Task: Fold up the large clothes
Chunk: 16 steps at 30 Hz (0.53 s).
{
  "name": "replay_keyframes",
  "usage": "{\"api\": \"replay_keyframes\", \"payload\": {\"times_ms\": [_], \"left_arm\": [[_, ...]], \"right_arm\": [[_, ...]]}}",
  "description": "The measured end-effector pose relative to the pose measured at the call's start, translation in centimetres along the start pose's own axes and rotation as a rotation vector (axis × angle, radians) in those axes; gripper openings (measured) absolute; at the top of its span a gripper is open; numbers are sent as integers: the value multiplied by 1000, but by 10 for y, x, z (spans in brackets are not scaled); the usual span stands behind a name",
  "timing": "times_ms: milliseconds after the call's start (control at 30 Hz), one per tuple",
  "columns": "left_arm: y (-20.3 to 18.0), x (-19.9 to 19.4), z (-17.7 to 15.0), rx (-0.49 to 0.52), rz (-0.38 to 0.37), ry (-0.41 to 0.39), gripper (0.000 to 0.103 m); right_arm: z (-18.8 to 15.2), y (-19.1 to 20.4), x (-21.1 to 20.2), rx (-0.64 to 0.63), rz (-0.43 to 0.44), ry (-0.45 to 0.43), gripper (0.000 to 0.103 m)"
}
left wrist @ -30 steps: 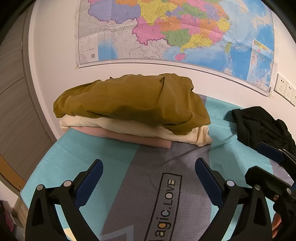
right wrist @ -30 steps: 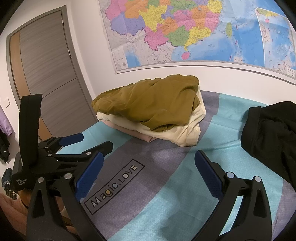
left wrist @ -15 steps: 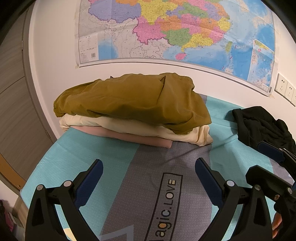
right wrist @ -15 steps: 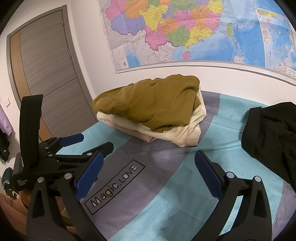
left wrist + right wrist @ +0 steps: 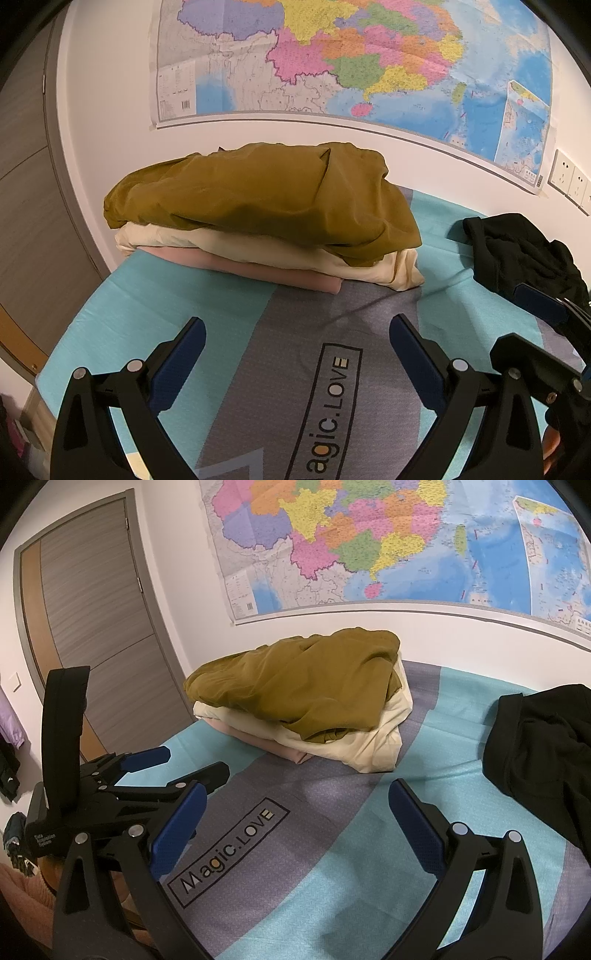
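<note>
A stack of folded clothes sits at the far side of the bed against the wall: an olive-brown garment [image 5: 266, 195] on top, a cream one [image 5: 280, 251] under it, a pink one [image 5: 266, 269] at the bottom. The stack also shows in the right wrist view [image 5: 299, 694]. A crumpled black garment [image 5: 524, 251] lies unfolded to the right, also in the right wrist view [image 5: 543, 746]. My left gripper [image 5: 295, 354] is open and empty above the mat. My right gripper [image 5: 295, 823] is open and empty, with the left gripper [image 5: 147, 771] beside it.
The bed carries a teal and grey mat [image 5: 332, 369] printed "Magic.LOVE". A map [image 5: 351, 59] hangs on the white wall behind. A grey door [image 5: 92, 627] stands at the left. Wall sockets [image 5: 569, 181] are at the right.
</note>
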<state>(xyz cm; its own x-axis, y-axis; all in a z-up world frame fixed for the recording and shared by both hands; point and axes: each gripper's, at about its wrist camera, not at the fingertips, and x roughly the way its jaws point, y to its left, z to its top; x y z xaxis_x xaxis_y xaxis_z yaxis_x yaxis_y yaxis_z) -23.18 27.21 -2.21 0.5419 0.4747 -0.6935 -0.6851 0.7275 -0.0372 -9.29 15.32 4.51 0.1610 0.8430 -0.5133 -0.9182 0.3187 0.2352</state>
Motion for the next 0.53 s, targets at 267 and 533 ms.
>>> {"api": "replay_keyframes", "payload": {"times_ms": [267, 533], "left_arm": [[0, 1, 0, -7, -20, -26, 96], [-17, 19, -4, -28, -110, 54, 96]], "right_arm": [[1, -5, -1, 14, 6, -1, 97], [-3, -21, -12, 50, -45, -17, 97]]}}
